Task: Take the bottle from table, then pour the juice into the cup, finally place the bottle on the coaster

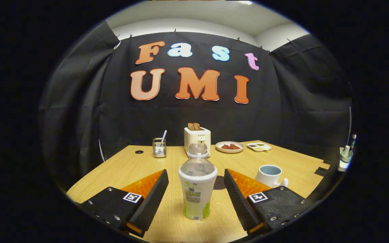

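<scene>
Wooden surface point(130, 162) carries the bottle point(197, 189), upright and capped, standing between the wide-open jaws of the gripper point(196, 185); neither finger touches it, so the grasp is not yet made. Right of the bottle and slightly beyond sits the cup point(270, 175), apparently empty; behind the bottle stands a toaster point(198, 138). I cannot make out a coaster. By my judgement the task is at its very start; gripping, pouring and placing all remain.

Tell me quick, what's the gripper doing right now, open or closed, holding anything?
Gripper: open, holding nothing; the bottle stands upright between its fingers, a gap on each side.
</scene>
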### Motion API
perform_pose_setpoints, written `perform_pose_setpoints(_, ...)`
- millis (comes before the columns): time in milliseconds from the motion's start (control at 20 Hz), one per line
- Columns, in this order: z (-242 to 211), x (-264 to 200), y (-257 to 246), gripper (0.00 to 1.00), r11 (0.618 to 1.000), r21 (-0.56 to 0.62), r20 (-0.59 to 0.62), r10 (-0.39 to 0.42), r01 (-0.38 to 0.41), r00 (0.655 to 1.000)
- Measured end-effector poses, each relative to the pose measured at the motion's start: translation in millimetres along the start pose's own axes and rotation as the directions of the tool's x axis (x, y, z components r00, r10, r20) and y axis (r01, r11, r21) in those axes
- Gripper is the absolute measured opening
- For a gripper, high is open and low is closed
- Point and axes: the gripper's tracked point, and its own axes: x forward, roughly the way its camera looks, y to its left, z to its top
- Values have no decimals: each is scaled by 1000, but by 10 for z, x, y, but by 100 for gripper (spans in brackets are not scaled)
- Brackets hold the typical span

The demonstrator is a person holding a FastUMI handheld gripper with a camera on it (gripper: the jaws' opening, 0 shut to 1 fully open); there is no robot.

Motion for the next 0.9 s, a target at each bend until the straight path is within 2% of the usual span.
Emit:
perform_pose_setpoints(350, -375, 206, -5, 97, 999, -30, -100, 10, -13, 995)
perform_pose_setpoints(450, -409, 220, -10, 93, 999, -43, -107, 14, -19, 994)
perform_pose_setpoints(700, -447, 256, -8, 69, 999, -32, -114, 28, -31, 993)
perform_pose_setpoints(900, -441, 273, -1, 65, 999, -11, -116, 36, -37, 993)
